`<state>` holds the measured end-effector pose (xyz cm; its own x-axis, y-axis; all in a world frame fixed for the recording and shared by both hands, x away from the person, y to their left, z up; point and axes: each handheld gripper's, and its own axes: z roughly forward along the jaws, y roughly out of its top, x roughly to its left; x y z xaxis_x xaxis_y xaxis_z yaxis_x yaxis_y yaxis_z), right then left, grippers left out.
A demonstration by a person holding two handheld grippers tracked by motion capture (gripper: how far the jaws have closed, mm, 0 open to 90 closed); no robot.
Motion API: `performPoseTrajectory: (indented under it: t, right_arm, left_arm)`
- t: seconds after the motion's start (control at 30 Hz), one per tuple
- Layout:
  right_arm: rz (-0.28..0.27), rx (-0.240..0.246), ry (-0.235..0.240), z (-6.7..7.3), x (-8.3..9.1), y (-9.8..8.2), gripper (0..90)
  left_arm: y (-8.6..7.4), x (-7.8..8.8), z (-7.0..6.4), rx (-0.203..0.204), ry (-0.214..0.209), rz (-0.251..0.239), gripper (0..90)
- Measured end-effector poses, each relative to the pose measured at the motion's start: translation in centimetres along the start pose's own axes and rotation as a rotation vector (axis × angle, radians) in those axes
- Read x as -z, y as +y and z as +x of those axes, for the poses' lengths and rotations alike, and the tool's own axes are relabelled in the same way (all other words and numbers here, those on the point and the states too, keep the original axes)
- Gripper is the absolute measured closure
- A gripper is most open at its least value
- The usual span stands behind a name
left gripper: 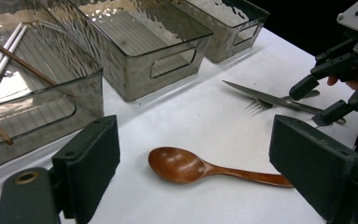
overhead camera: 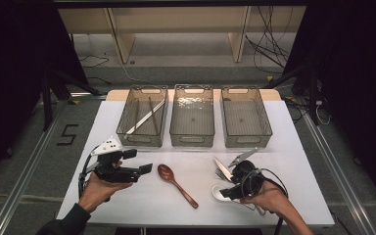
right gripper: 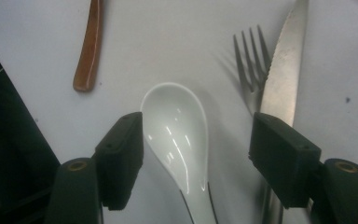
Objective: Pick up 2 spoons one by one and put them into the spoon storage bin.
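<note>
White surface (overhead camera: 127, 196) at frame centre, dark room around it; pale shelving and loose cables on the floor at top. Three smoky bins (overhead camera: 193, 115) in a row across mid-frame. Left gripper (overhead camera: 144, 167), lower left, jaws wide and empty, wooden spoon (overhead camera: 176, 183) just right of it. Right gripper (right gripper: 196, 140), lower right, jaws wide astride the white ceramic spoon (right gripper: 179, 130), not pressing; fork (right gripper: 251, 65) and knife (right gripper: 282, 70) beside.
</note>
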<state>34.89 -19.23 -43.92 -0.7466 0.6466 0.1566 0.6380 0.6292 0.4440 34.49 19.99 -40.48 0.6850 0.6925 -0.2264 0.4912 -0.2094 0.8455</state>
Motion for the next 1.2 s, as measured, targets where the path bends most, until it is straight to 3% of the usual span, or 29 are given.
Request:
performPoseTrajectory:
  t: [0.33, 0.67, 0.97, 1.2]
  right_arm:
    - [0.111, 0.034, -0.003, 0.3, -0.9, -0.2, 46.0]
    - [0.212, 0.081, -0.038, 0.8, -1.2, -1.2, 55.1]
    - [0.241, 0.122, -0.072, 1.0, -1.3, -1.7, 68.6]
    - [0.258, 0.165, -0.090, 1.5, -1.4, -1.7, 73.4]
  left_arm:
    - [-0.6, 0.0, 0.5, 0.001, 0.003, 0.006, 15.9]
    - [-0.7, -0.2, 0.3, -0.006, 0.002, 0.025, 16.0]
    - [-0.6, -0.2, 0.2, -0.012, 0.010, 0.024, 16.1]
    - [-0.7, -0.1, 0.3, -0.012, 0.017, 0.016, 16.2]
